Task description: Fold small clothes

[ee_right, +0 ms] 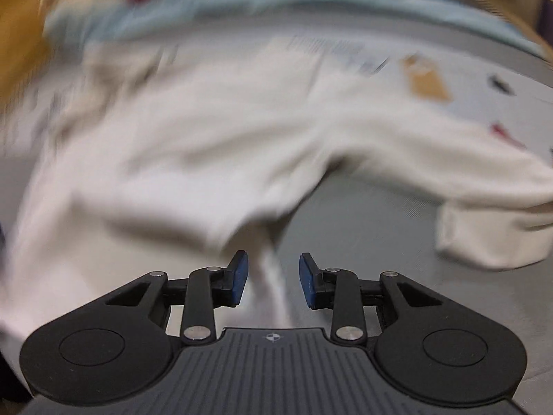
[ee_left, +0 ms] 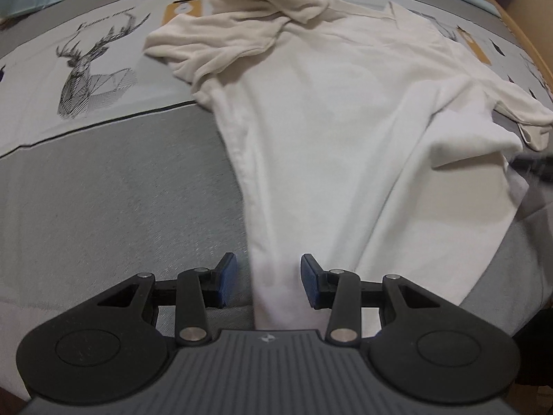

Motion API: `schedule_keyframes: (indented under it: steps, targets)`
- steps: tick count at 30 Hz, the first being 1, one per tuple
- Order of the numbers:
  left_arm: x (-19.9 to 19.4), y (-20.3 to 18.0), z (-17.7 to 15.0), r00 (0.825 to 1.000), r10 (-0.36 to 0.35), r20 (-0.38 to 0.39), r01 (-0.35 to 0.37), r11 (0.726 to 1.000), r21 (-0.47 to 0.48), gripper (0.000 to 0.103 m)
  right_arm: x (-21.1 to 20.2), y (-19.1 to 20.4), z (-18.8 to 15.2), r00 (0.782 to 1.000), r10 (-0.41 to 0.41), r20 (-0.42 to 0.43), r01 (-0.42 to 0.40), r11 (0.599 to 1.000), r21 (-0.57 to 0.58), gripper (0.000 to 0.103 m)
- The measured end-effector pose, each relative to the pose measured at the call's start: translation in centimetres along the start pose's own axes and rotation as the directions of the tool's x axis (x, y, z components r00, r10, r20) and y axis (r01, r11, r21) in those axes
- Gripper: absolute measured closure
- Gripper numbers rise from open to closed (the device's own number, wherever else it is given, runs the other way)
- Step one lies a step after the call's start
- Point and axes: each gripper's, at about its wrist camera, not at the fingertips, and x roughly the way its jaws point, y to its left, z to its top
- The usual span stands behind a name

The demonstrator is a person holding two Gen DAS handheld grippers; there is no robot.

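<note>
— Left wrist view: my left jaws stood apart astride the white shirt's hem, lower centre, gripping nothing.
— Folded?
— One sleeve turned in upper left; my right jaws gaped, empty.

A line of cursive script runs above the stag drawing on the bedsheet, too small and blurred to read, perhaps two words. No other writing is legible.

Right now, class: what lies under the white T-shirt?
The white T-shirt lies on a grey bedcover with a deer print beside it. Whatever pattern sits directly beneath the shirt is covered.
</note>
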Motion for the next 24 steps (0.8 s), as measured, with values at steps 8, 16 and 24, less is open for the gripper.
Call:
schedule_keyframes:
  steps: [8, 16, 24]
  targets:
    - [-0.4, 0.9, -0.2, 1.000, 0.007, -0.006, -0.007, 1.000, -0.028, 0.058, -2.3, 0.2, -3.1, 0.998, 0.013, -0.059, -0.019, 0.996, -0.093, 0.099]
    - [-0.2, -0.3, -0.5, 1.000, 0.009, -0.018, -0.009, 1.000, 0.022, 0.058, -6.0, -2.3, -10.3, 0.943, 0.155, -0.294, -0.192, 0.976, -0.104, 0.100]
    - [0.8, 0.0, -0.8, 0.998, 0.022, -0.063, -0.019, 0.999, 0.043, 0.058, -8.4, -4.7, -11.1, 0.971, 0.181, -0.156, -0.176, 0.983, 0.043, 0.091]
